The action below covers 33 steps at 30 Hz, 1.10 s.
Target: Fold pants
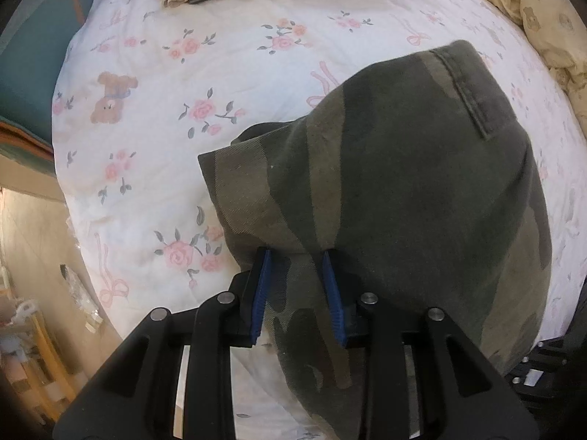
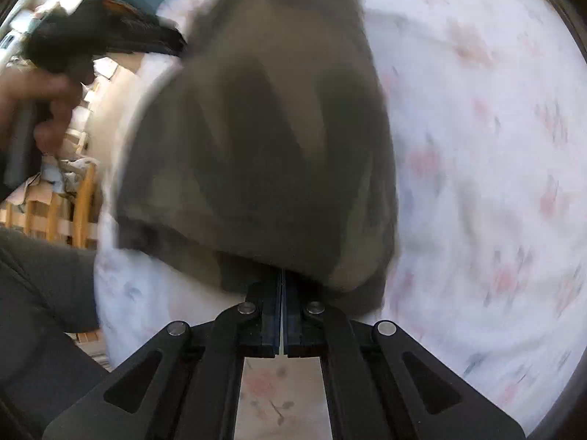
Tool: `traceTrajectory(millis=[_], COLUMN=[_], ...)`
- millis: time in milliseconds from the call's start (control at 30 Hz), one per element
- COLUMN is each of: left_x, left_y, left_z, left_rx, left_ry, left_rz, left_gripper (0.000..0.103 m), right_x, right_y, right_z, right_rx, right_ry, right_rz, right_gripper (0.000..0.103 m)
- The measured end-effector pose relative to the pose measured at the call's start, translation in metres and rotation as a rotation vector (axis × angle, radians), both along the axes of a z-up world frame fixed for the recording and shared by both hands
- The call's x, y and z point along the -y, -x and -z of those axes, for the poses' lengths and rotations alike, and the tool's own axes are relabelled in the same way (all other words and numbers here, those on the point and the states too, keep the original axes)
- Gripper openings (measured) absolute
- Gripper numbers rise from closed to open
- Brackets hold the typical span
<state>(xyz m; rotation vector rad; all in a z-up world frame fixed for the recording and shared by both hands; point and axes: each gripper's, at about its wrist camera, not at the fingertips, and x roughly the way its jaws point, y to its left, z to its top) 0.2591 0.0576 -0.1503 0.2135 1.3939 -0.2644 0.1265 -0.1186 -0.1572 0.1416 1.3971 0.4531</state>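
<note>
Left wrist view: camouflage pants point(image 1: 403, 190) lie folded compact on the bed point(image 1: 176, 55), right of centre; left gripper point(image 1: 296, 256) jaws parted, cloth between them, grip uncertain. Right wrist view, blurred: right gripper point(image 2: 282, 275) jaws closed at the near hem; pinch unclear. Folding looks mostly done.

No readable text, labels, brands, numbers or signs in either view, bedsheet point(image 1: 227, 73) carries only printed roses, bows and teddy bears, camouflage pants point(image 1: 403, 190) show no legible tag, right wrist view too blurred to read
</note>
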Motion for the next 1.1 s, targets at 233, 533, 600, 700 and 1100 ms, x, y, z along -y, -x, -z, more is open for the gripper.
traceTrajectory(millis=[233, 533, 600, 700, 1100], left_x=[-0.003, 0.001, 0.003, 0.002, -0.003], left_y=[0.0, 0.001, 0.001, 0.001, 0.005], left_z=[0.001, 0.002, 0.001, 0.0, -0.032], left_rx=[0.003, 0.005, 0.006, 0.001, 0.087], left_ry=[-0.005, -0.006, -0.011, -0.001, 0.1], left_rz=[-0.006, -0.008, -0.005, -0.01, 0.018], left_gripper=[0.029, 0.03, 0.03, 0.03, 0.025], right_x=[0.051, 0.094, 0.082, 0.062, 0.073], right_y=[0.025, -0.004, -0.016, -0.016, -0.053], right_z=[-0.059, 0.0, 0.028, 0.03, -0.037], right_rx=[0.153, -0.002, -0.111, -0.075, 0.091], right_ry=[-0.277, -0.564, -0.643, -0.66, -0.524], right_rz=[0.145, 0.582, 0.557, 0.509, 0.395], right_gripper=[0.021, 0.102, 0.099, 0.099, 0.037])
